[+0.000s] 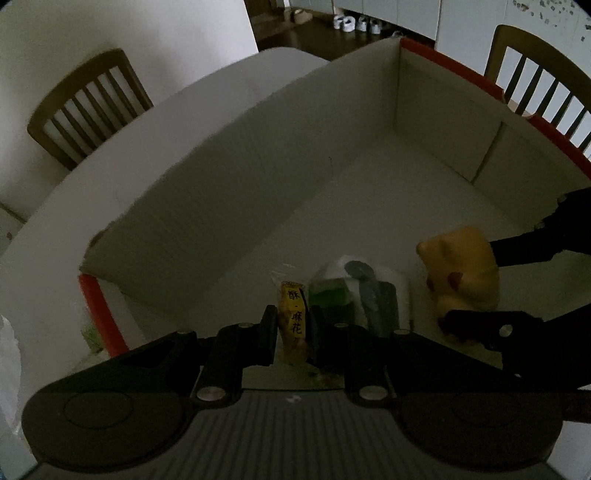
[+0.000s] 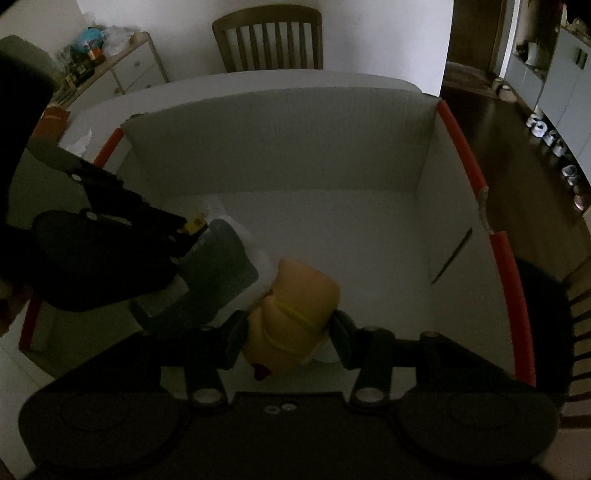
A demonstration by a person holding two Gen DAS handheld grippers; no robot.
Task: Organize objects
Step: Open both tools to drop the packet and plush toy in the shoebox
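Both grippers are inside a large white cardboard box (image 1: 280, 155) with red edges; the box also shows in the right wrist view (image 2: 295, 147). My left gripper (image 1: 293, 325) is shut on a small yellow snack packet (image 1: 293, 321) with black characters; it shows in the right wrist view (image 2: 184, 236) with the packet's tip (image 2: 195, 223) showing. My right gripper (image 2: 286, 338) is shut on a yellow plush toy (image 2: 295, 314); in the left wrist view the gripper (image 1: 476, 284) and toy (image 1: 461, 273) are to the right. A white-and-green pouch (image 1: 351, 295) lies on the box floor between them, and shows in the right wrist view (image 2: 221, 266).
The box stands on a white table (image 1: 110, 166). Wooden chairs (image 1: 85, 107) (image 1: 539, 85) stand around it, one in the right wrist view (image 2: 269, 40). A sideboard with clutter (image 2: 110, 55) is at the back left. Shoes (image 1: 354, 22) line the dark floor.
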